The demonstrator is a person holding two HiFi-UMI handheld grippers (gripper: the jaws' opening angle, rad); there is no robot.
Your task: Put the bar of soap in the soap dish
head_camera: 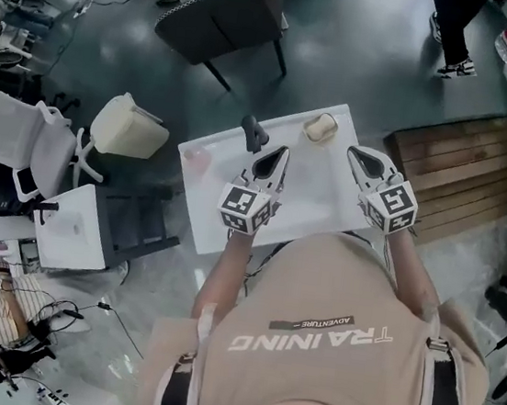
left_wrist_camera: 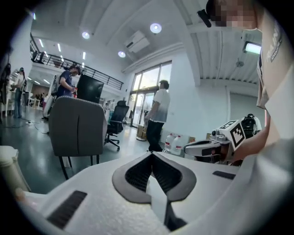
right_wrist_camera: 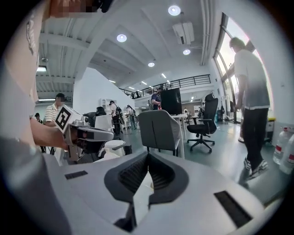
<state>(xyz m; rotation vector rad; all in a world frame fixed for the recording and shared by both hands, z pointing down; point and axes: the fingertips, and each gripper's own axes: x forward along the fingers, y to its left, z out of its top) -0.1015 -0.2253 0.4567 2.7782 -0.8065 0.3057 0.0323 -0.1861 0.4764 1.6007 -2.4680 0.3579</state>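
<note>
On the white table (head_camera: 326,211), a cream bar of soap (head_camera: 320,127) lies near the far edge. It seems to rest in a pale dish, though I cannot tell this for sure. My left gripper (head_camera: 279,153) is raised over the middle of the table, shut and empty. My right gripper (head_camera: 355,152) hovers just right of the soap, also shut with nothing in it. In the left gripper view the jaws (left_wrist_camera: 151,155) meet at their tips, with the right gripper (left_wrist_camera: 189,148) beside them. The right gripper view shows closed jaws (right_wrist_camera: 148,155) and the left gripper (right_wrist_camera: 109,134).
A dark grey upright object (head_camera: 253,133) stands on the table just beyond the left gripper, and a faint pink patch (head_camera: 196,160) lies at the table's left. A grey chair (head_camera: 227,17) stands past the table, a cream bin (head_camera: 129,127) and white chair (head_camera: 20,143) to the left, a wooden platform (head_camera: 466,169) to the right.
</note>
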